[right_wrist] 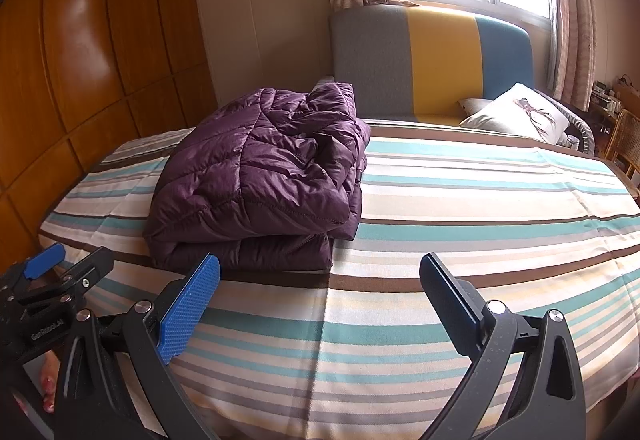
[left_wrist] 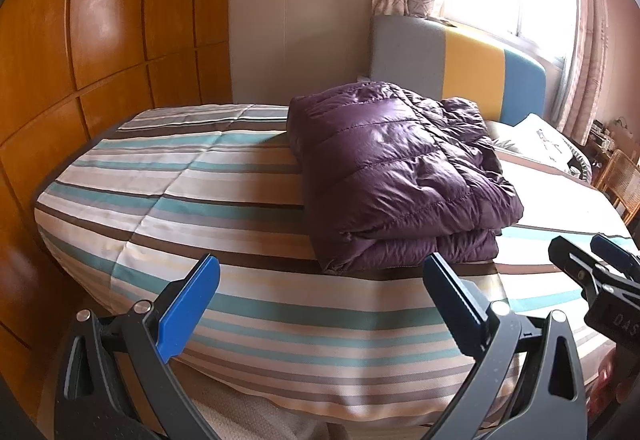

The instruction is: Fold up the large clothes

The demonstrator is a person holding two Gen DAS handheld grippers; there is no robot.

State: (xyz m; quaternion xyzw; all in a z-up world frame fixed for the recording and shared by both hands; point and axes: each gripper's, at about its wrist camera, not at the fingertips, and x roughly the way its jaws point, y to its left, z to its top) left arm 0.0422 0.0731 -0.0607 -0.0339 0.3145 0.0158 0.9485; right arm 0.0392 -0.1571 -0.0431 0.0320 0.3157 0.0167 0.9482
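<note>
Striped cotton bedding point(left_wrist: 224, 199) in teal, brown, cream and grey covers the bed, creased in straight fold lines, with glossy orange-brown wooden wardrobe panels point(left_wrist: 100, 19) along its left edge. At the far end stands a padded fabric headboard point(right_wrist: 432, 63) in grey, yellow and blue blocks, with a white printed pillow point(right_wrist: 520, 111) at the far right corner. A shiny purple quilted down jacket point(left_wrist: 400, 175) lies folded into a puffy, roughly square bundle near the bed's front edge, left of centre in the right wrist view. The left gripper point(left_wrist: 320, 292) hangs empty above the front edge, its blue-padded fingers spread wide. The right gripper point(right_wrist: 320, 292) is likewise spread apart, holding nothing.
</note>
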